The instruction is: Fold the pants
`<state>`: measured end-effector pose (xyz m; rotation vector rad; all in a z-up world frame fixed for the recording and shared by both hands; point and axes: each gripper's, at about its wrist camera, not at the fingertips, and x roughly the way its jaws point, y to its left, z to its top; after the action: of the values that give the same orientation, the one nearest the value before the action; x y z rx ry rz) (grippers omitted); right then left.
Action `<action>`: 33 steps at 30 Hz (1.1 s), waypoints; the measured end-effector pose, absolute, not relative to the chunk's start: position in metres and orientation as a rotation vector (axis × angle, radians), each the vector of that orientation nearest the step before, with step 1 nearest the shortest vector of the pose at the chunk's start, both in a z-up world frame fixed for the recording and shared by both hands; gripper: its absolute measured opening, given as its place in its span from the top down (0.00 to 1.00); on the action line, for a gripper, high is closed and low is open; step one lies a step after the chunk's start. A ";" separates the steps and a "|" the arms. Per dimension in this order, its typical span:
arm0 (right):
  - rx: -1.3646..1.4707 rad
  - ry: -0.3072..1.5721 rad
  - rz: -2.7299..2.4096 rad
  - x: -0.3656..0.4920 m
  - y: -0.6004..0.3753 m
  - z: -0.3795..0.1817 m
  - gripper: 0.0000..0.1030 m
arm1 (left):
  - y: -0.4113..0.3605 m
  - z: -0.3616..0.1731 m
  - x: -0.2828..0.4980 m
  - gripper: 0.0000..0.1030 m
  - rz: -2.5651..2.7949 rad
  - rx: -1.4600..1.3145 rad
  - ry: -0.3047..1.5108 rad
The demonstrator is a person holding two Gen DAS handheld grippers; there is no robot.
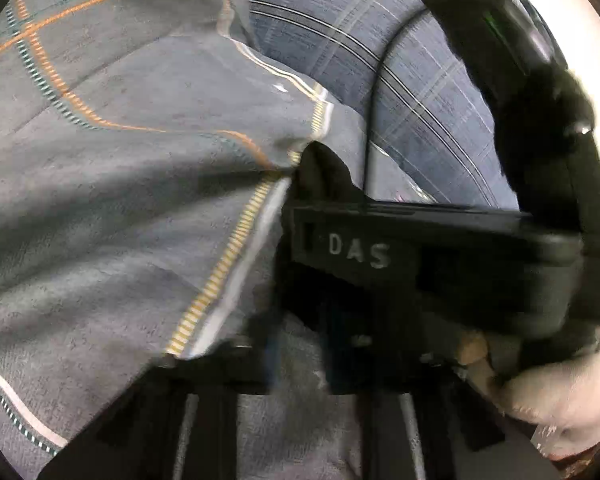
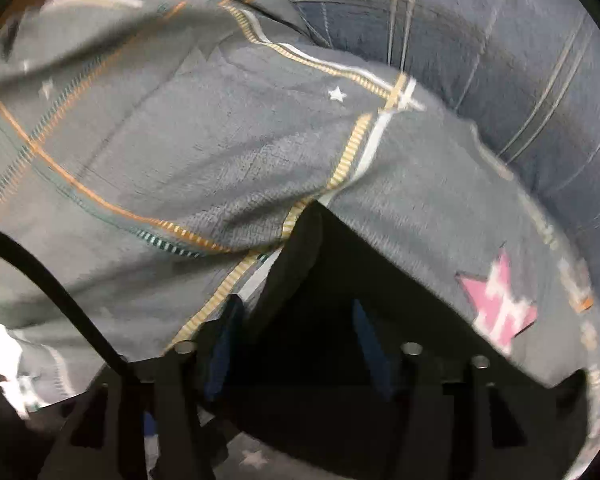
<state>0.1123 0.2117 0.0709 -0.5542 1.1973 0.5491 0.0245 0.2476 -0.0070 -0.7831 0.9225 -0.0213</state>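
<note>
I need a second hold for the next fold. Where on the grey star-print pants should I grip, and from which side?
Judging from the right wrist view, take the pants at the free draped edge by the pink star, coming from below. There the cloth hangs as one loose flap above a dark gap, so a finger could slip under. The blue plaid bedding lies behind.

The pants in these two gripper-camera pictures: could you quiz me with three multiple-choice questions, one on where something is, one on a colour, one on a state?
1. What lies beyond the pants?
A. blue plaid fabric
B. wooden floor
C. white tiles

2. What colour is the big star patch?
A. green
B. pink
C. black

3. How is the cloth at the right gripper?
A. lying flat
B. rolled up
C. gathered and pulled into its tip

Answers:
1 A, blue plaid fabric fills the background.
2 B, it is pink with white.
3 C, folds converge on the fingers; the left wrist view shows it too.
</note>
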 end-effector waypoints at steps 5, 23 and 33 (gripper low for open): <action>-0.522 1.166 0.577 0.103 0.197 0.095 0.91 | 0.231 0.023 0.022 0.94 -0.061 -0.763 0.880; 0.126 1.108 0.428 0.122 -0.083 0.123 0.91 | 0.070 0.079 0.055 0.93 -0.288 -0.553 0.945; 0.273 1.071 0.418 0.111 -0.149 0.109 0.53 | 0.100 0.069 0.051 0.93 -0.167 -0.562 0.983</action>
<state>0.1113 -0.1493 0.1087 0.2733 1.0707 0.4182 0.0510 0.1002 0.0689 -0.5618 0.9828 -0.1670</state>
